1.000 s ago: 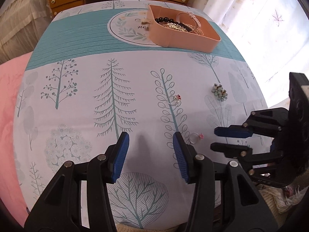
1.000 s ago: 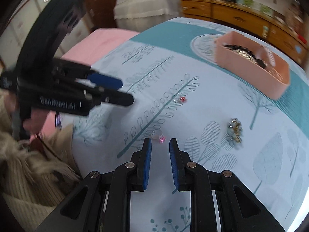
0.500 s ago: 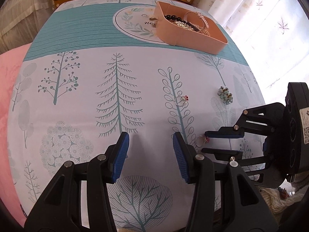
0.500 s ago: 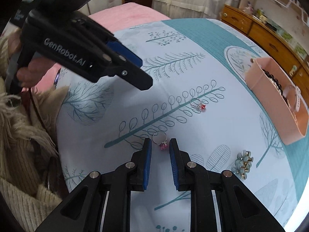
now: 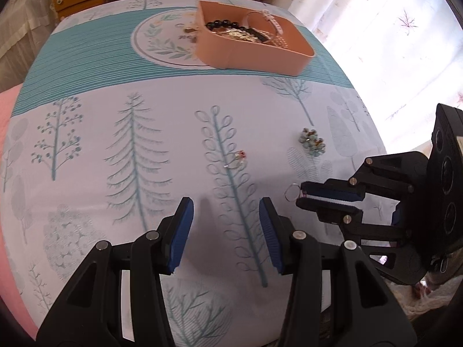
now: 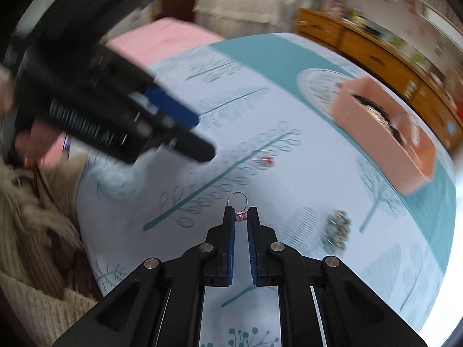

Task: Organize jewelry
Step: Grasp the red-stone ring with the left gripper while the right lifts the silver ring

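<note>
A small silver ring with a pink stone (image 6: 238, 208) is being pinched at its stone end between the nearly closed tips of the right gripper (image 6: 240, 213), its band sticking out ahead, probably so that it can be carried to the peach tray (image 5: 254, 57) of jewelry at the far side of the tree-print cloth (image 5: 115, 110). The left gripper (image 5: 222, 222) is being held wide open and empty above the near cloth, while a second ring (image 5: 235, 159) and a beaded cluster (image 5: 312, 141) are being left lying to the tray's near side.
</note>
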Available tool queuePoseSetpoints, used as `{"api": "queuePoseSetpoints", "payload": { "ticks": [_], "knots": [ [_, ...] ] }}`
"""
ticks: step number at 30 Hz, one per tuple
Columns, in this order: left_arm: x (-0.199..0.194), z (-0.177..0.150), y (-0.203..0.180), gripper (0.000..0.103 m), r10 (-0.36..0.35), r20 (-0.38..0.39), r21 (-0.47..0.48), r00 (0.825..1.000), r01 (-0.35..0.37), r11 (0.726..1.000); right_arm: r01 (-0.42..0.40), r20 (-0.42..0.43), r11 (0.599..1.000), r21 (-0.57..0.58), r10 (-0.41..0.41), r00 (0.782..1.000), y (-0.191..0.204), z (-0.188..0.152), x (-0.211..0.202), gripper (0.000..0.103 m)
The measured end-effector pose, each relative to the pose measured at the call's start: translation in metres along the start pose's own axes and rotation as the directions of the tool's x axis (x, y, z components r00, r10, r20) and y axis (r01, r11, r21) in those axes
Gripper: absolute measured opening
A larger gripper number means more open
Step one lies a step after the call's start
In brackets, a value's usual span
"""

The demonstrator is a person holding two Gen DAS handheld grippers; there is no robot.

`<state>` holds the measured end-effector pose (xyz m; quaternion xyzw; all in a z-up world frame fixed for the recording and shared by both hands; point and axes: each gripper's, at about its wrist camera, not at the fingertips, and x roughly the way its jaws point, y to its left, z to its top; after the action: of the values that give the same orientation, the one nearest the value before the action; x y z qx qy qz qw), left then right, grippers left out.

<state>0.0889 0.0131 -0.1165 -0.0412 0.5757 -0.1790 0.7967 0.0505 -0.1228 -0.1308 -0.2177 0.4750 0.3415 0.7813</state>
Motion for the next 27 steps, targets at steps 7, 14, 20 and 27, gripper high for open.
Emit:
{"api": "queuePoseSetpoints", "payload": {
  "ticks": [7,14,20,27],
  "knots": [
    [0.020,0.023,-0.018,0.044,-0.040,-0.020,0.175,0.999,0.043,0.984,0.019,0.031,0.982,0.189,-0.025,0.999,-0.028,-0.018,-0.022,0.008],
    [0.037,0.038,-0.022,0.044,-0.021,-0.049,0.452,0.999,0.041,0.891,0.009,0.054,0.969,0.246,-0.023,0.998,-0.033,-0.038,-0.034,0.008],
    [0.047,0.043,-0.028,0.026,-0.015,-0.056,0.578,0.998,0.045,0.815,-0.002,0.073,0.961,0.277,-0.019,0.997,-0.034,-0.041,-0.039,0.008],
    [0.049,0.041,-0.033,0.019,-0.008,-0.067,0.654,0.998,0.050,0.755,-0.008,0.073,0.956,0.293,-0.014,0.997,-0.035,-0.039,-0.038,0.008]
  ]
}}
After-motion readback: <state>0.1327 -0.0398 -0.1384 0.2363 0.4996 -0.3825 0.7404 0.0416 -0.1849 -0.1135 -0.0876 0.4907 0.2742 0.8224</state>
